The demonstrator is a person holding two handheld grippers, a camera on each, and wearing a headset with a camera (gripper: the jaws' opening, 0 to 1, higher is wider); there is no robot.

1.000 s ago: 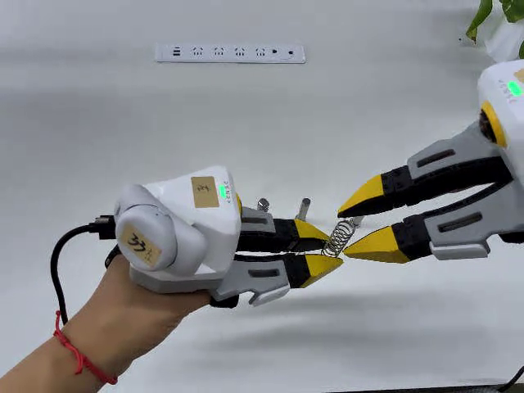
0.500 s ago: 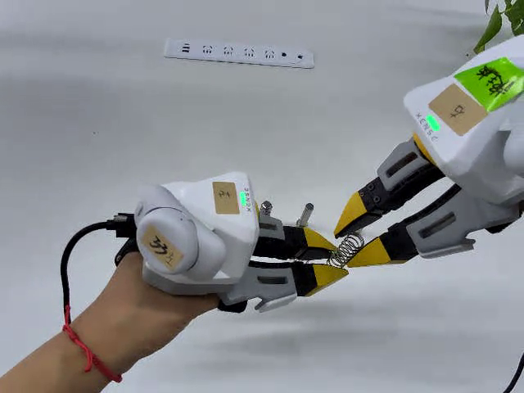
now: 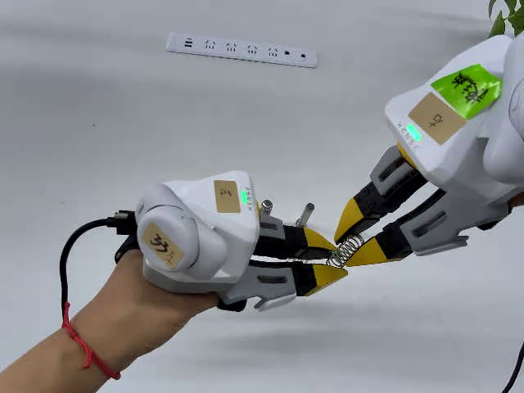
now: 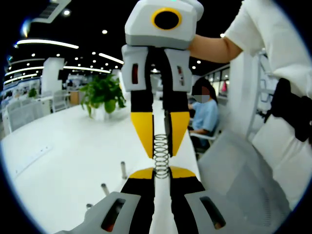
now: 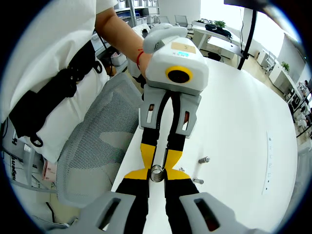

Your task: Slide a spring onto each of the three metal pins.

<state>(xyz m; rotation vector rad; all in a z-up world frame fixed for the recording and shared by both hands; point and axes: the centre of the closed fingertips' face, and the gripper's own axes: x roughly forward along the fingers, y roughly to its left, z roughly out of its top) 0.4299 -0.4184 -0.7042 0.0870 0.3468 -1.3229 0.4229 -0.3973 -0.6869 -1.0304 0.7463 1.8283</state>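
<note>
A small metal spring [image 3: 345, 250] hangs above the white table between both grippers. My left gripper [image 3: 331, 260], in a hand at the left, points right and is shut on the spring's near end [image 4: 161, 165]. My right gripper [image 3: 347, 248] comes down from the upper right, and its yellow jaws press on both sides of the spring [image 5: 156, 173]. Two metal pins [image 3: 265, 206] [image 3: 304, 214] stand upright on the table behind the left gripper's jaws. In the left gripper view three pins [image 4: 123, 169] [image 4: 104, 188] [image 4: 88, 206] stand in a row at the lower left.
A white power strip [image 3: 241, 49] lies at the far side of the table [image 3: 123, 123]. A potted plant [image 3: 503, 16] stands at the back right corner. A black cable [image 3: 70, 254] trails from the left gripper. A grey mesh chair [image 5: 97, 146] stands beside the table edge.
The right gripper has swung up and tilted steeper, and its jaws have narrowed around the spring. The left gripper has stayed about where it was.
</note>
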